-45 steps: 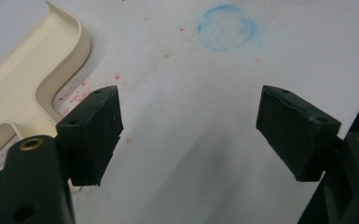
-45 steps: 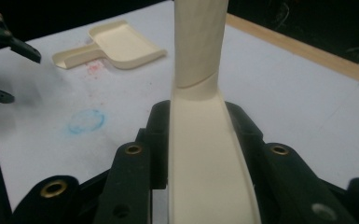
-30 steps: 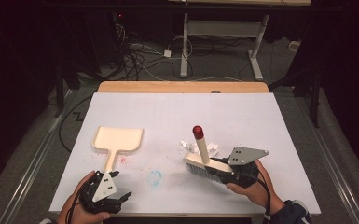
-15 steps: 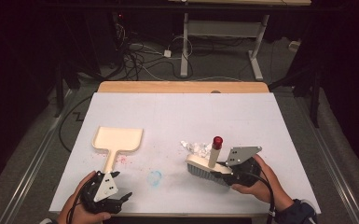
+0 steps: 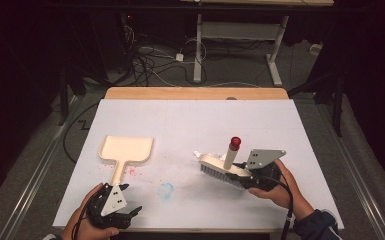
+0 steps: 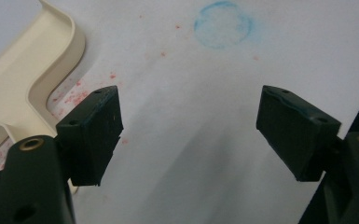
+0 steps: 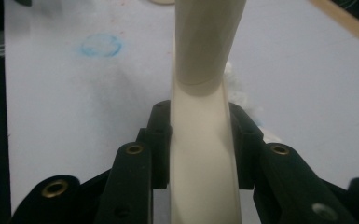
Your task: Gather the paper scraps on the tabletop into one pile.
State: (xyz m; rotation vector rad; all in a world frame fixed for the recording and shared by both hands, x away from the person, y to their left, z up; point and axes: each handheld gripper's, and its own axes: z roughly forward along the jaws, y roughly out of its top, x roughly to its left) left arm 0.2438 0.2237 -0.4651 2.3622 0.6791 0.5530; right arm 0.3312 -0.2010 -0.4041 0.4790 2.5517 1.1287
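Observation:
A cream dustpan (image 5: 126, 148) lies flat at the table's left, its handle pointing toward my left gripper (image 5: 128, 199); its corner shows as the dustpan (image 6: 23, 79) in the left gripper view. That gripper (image 6: 186, 133) is open, with bare table between its jaws. A cream brush (image 5: 221, 168) with a red-tipped handle (image 5: 235, 142) rests bristles down at the right. My right gripper (image 5: 246, 176) is shut on the brush (image 7: 204, 140), jaws clamping its back. White crumbs (image 5: 198, 154) lie just behind the brush.
A blue ring stain (image 5: 166, 190) marks the white table (image 5: 195, 120) between the two grippers, and red specks (image 5: 132, 171) lie beside the dustpan handle. A wooden strip (image 5: 195, 93) edges the far side. Desk legs and cables (image 5: 145, 55) are on the floor beyond.
The right gripper has carried the brush rightward and tilted its red-tipped handle lower. The left gripper and the dustpan have stayed put.

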